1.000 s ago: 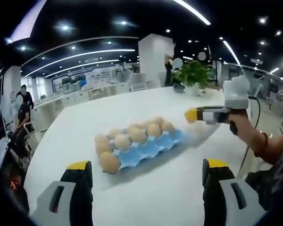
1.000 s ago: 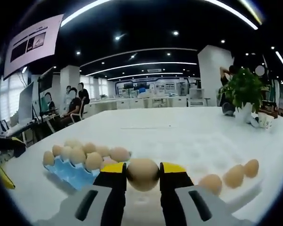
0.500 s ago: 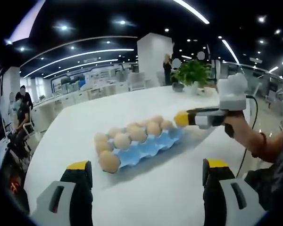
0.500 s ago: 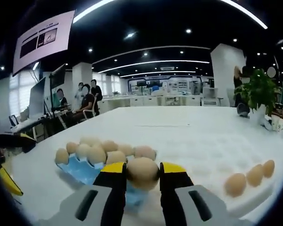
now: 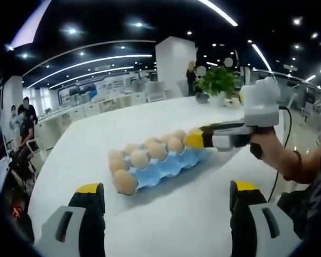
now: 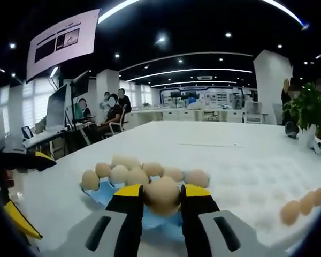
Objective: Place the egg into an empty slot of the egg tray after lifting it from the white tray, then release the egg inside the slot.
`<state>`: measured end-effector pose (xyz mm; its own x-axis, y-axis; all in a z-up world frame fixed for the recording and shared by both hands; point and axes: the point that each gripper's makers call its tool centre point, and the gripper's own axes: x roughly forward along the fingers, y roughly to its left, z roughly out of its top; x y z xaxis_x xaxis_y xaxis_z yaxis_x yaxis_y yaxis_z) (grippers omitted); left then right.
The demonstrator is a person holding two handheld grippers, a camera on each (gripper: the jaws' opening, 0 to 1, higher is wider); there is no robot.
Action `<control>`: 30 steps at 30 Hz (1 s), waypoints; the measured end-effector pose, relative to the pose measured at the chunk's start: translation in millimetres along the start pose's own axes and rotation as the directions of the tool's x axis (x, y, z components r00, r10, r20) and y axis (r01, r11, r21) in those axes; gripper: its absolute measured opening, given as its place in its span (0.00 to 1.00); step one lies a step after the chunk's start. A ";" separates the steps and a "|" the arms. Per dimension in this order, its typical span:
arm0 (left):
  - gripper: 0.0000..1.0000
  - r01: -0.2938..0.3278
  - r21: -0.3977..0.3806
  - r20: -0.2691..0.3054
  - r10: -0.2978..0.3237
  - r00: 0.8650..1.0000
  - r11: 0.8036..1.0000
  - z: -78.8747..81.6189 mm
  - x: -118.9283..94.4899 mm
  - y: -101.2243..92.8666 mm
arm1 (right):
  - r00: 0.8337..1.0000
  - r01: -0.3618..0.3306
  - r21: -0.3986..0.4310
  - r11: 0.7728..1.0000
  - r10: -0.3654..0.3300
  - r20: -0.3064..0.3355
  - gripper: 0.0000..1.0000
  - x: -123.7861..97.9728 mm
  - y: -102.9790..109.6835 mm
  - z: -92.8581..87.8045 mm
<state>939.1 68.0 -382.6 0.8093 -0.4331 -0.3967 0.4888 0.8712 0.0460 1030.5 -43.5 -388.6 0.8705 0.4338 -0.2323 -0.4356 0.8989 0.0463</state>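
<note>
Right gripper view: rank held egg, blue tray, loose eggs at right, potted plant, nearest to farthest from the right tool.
1. Held egg: between the right tool's jaws.
2. Blue tray: just beyond the tips, centre-left.
3. Loose eggs: off to the right, on the table.
4. Potted plant: far right, at the table's far side.

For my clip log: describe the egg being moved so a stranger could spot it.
On the white table lies a blue egg tray. Above its near edge, the right gripper grips one egg between its yellow-tipped fingers; the others sit in slots.
</note>
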 end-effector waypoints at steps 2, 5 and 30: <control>0.99 0.000 -0.001 0.000 0.000 1.000 1.000 -0.6 -0.1 0.2 | 1.000 -0.013 -0.006 1.000 0.013 -0.003 0.27 2.0 5.5 -1.1; 0.99 -0.001 0.000 -0.004 0.001 1.000 1.000 -1.9 -0.5 0.6 | 0.999 -0.035 -0.017 0.999 0.035 -0.007 0.27 5.2 15.5 -2.8; 0.99 -0.023 -0.020 -0.012 0.023 1.000 1.000 -9.4 -8.7 9.8 | 0.987 -0.158 -0.073 0.985 0.158 -0.008 0.28 30.7 74.2 2.5</control>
<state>933.8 82.5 -387.3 0.8165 -0.4102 -0.4063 0.4632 0.8855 0.0368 1025.5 36.7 -389.9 0.7893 0.5695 -0.2296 -0.5829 0.8125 0.0117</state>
